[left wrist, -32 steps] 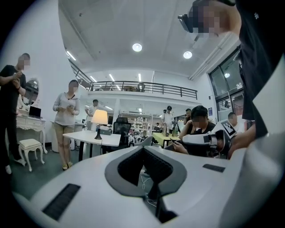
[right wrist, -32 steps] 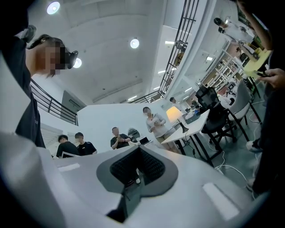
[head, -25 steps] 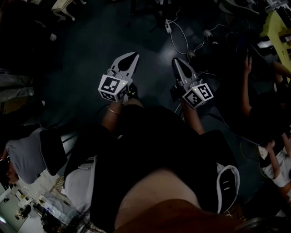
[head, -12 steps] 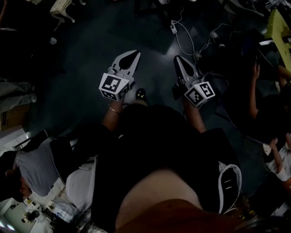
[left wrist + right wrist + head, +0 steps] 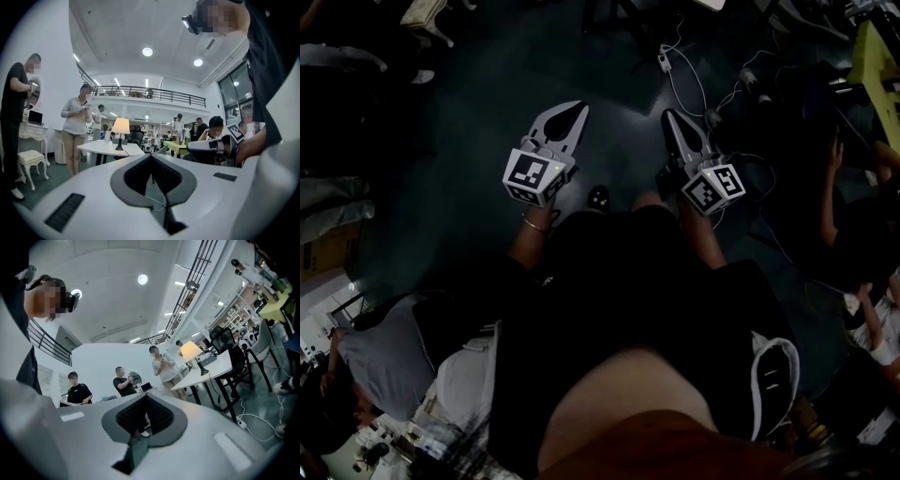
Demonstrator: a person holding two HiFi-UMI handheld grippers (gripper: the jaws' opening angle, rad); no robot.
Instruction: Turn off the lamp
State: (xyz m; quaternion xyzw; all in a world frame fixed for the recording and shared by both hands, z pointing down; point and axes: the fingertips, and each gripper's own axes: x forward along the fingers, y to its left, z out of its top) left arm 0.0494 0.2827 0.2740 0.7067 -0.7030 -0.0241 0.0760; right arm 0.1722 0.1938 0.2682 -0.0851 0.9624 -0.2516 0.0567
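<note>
Head view: both tongs are held out over the dark floor (image 5: 469,131), left gripper (image 5: 578,111) centre left, right gripper (image 5: 669,116) centre right. No lamp in this one.
Left gripper: tips pressed together, nothing between them.
Right gripper: same deal, closed up and empty.
Lamp spot: the lamp (image 5: 120,126) sits on a white table (image 5: 105,148) well ahead, far from both tongs, with people standing around.
Direction: in the left gripper view it's above and left of the tips, mid-left of frame. In the right gripper view the lamp (image 5: 191,351) is up and right of the tips, in the upper right of the frame, near the table (image 5: 220,364) edge.
Nearer hand: honestly can't call it, both look about equally far off.
Lamp look: upright, cream shade glowing, thin dark stem, dark base, so it's lit.
Off control: too small to make out from here.
Next move, my guess: cover the whole gap to the table first, then hunt for whatever turns it off.
</note>
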